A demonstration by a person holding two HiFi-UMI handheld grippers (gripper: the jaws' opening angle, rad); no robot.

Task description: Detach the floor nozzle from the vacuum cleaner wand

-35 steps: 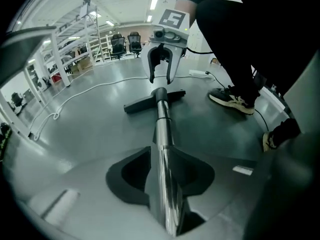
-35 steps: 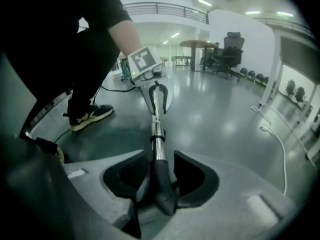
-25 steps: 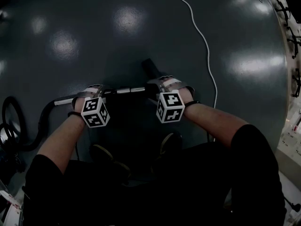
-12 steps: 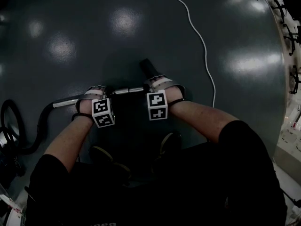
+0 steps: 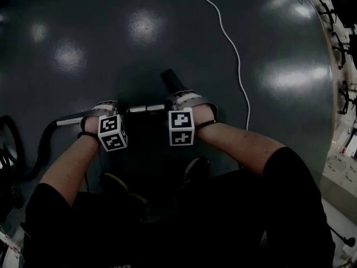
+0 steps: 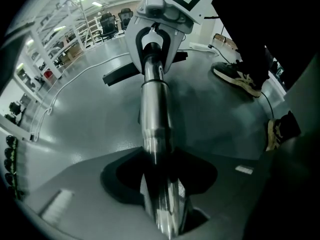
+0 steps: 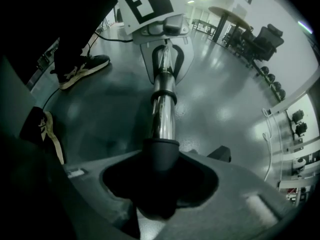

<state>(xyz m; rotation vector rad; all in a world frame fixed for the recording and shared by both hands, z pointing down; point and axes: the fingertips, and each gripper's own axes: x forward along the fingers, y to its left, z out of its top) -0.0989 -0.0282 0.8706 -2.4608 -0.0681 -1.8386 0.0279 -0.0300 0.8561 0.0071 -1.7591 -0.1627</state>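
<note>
Gripping, jaws just closing: left gripper (image 6: 161,204) on wand (image 6: 152,119), right gripper (image 7: 160,196) on nozzle neck (image 7: 161,156).

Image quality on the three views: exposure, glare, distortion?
Head view: underexposed, shoes nearly black, ceiling-light glare patches on the floor, dark corners. Left gripper view: strong fisheye bend, bright streak down the chrome wand. Right gripper view: same fisheye, dark collar between the jaws loses detail in shadow.
</note>
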